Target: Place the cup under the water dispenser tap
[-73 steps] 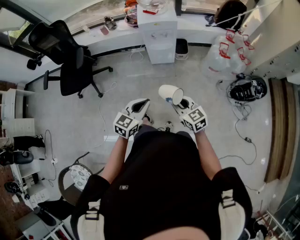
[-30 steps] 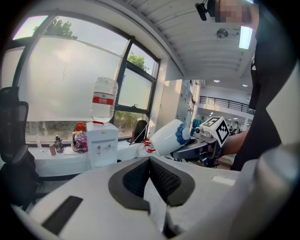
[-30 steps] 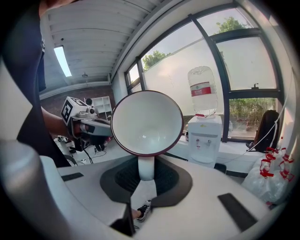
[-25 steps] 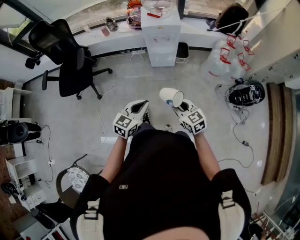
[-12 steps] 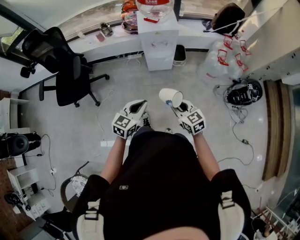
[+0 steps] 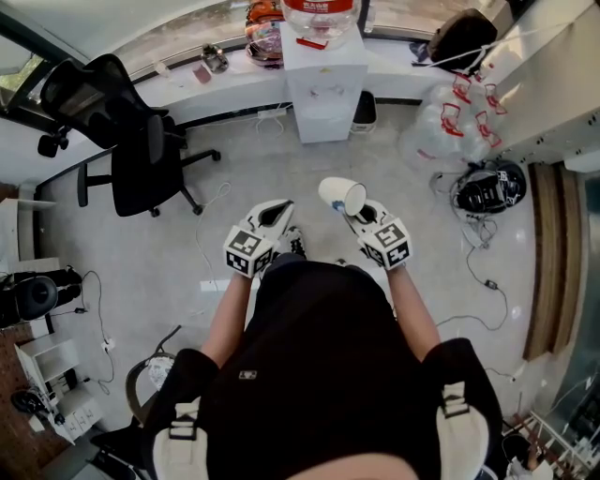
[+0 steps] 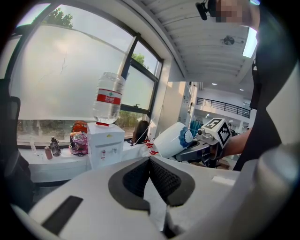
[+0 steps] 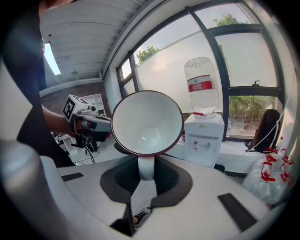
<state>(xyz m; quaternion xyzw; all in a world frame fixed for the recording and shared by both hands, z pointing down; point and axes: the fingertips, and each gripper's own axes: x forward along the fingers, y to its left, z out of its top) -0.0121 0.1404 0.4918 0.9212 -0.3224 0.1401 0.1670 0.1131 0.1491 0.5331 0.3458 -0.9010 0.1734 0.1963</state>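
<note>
Still in transit: the carry step is in hand, placement not yet started. The right gripper (image 6: 357, 212) has its jaws clamped on the handle of the white cup (image 6: 339, 194), which is carried tipped on its side, mouth towards the right gripper view's camera. The left gripper (image 7: 151, 163) has its jaws closed together with nothing between them and rides alongside, idle.

The cup is in the air in front of the person, above the floor (image 6: 272, 169) and well apart from the water dispenser (image 6: 324, 90), which stands ahead against the window wall with its bottle (image 6: 319, 13) on top. The taps (image 8: 194, 143) show on its front face in the right gripper view, just right of the cup rim.

Next move, as a judgement: close the remaining gap, then roll the cup upright and lower it under one tap. The ledge below the taps is too small here to make out, so the landing spot needs checking closer in. The grip is on the handle only, so the cup may swing as it is turned.

Compared with the earliest head view: the dispenser sits lower in the picture and the bottle's red label has come into view, while the office chair (image 6: 131, 131) has shifted left. That fits the person walking towards the dispenser. Neither pair of jaws nor the cup's tilt has changed.
</note>
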